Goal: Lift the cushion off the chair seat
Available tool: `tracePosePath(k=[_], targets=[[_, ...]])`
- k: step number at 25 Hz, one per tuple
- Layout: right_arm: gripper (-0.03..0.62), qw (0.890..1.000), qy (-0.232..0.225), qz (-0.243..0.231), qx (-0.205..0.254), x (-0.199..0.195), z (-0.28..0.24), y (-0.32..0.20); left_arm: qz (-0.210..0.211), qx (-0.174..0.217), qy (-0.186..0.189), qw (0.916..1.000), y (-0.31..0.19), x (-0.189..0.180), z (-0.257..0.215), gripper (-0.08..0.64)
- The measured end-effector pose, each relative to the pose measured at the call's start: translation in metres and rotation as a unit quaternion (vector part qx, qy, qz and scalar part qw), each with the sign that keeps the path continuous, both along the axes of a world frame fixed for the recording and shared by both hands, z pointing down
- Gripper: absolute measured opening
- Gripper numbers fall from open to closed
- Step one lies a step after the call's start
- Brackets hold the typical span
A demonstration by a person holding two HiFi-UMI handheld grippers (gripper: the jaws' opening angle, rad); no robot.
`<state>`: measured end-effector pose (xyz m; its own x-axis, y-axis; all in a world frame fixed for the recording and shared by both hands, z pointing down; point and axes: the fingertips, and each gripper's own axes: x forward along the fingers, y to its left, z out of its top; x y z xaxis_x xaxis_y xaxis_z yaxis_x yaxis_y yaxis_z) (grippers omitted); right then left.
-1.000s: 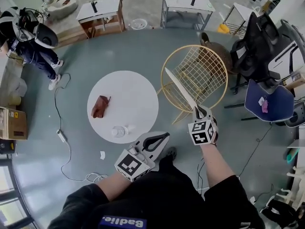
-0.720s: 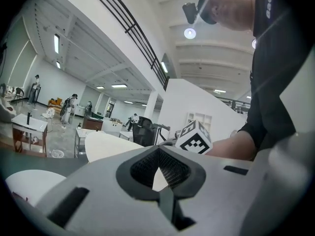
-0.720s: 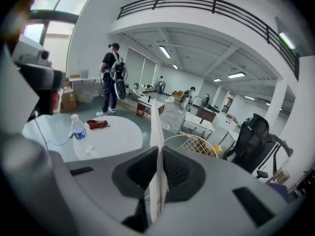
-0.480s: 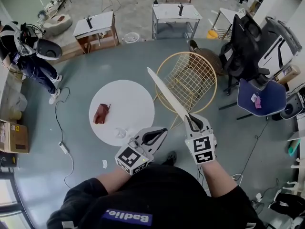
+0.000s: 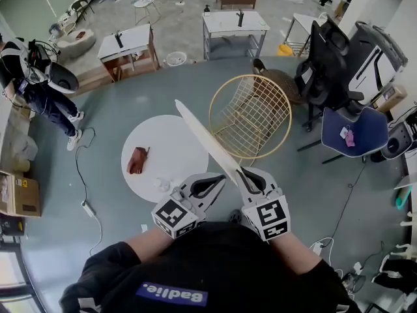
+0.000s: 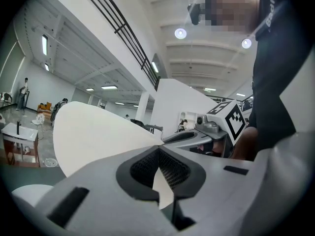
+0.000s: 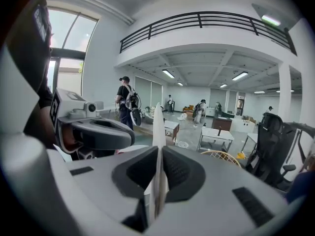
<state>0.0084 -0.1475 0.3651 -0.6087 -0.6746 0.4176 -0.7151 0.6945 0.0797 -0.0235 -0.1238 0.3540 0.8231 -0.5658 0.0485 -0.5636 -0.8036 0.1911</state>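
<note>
A thin white cushion (image 5: 205,142) hangs in the air, edge-on and slanting up to the left, clear of the gold wire chair (image 5: 251,116). My right gripper (image 5: 242,175) is shut on its near edge; in the right gripper view the cushion (image 7: 158,124) stands pinched between the two pads (image 7: 179,173). The chair seat is bare wire mesh. Just left of the right gripper, my left gripper (image 5: 218,181) is shut with nothing in it. In the left gripper view the cushion (image 6: 98,136) fills the space behind the closed left gripper (image 6: 158,149).
A round white table (image 5: 176,149) with a brown object (image 5: 137,160) on it stands left of the chair. Black office chairs (image 5: 339,64) and a blue seat (image 5: 358,132) crowd the right. A person (image 5: 39,70) stands far left near a cardboard box (image 5: 19,194).
My right gripper has carried the cushion up and to the left, away from the chair and closer to me. The left gripper rose a little beside it.
</note>
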Motion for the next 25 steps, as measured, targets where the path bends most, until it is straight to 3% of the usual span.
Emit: tracePosePath(k=[12,25], targets=[[0.043,1.000,-0.023,-0.006,-0.016,-0.002,0.000,0.011,0.014,0.010,-0.015,0.9997,0.009,0.009,0.001,0.003],[0.043,1.000,-0.018,-0.008,-0.018,-0.010,0.008,0.019,0.014,0.015,-0.020,0.9996,0.015,0.001,0.005,0.003]])
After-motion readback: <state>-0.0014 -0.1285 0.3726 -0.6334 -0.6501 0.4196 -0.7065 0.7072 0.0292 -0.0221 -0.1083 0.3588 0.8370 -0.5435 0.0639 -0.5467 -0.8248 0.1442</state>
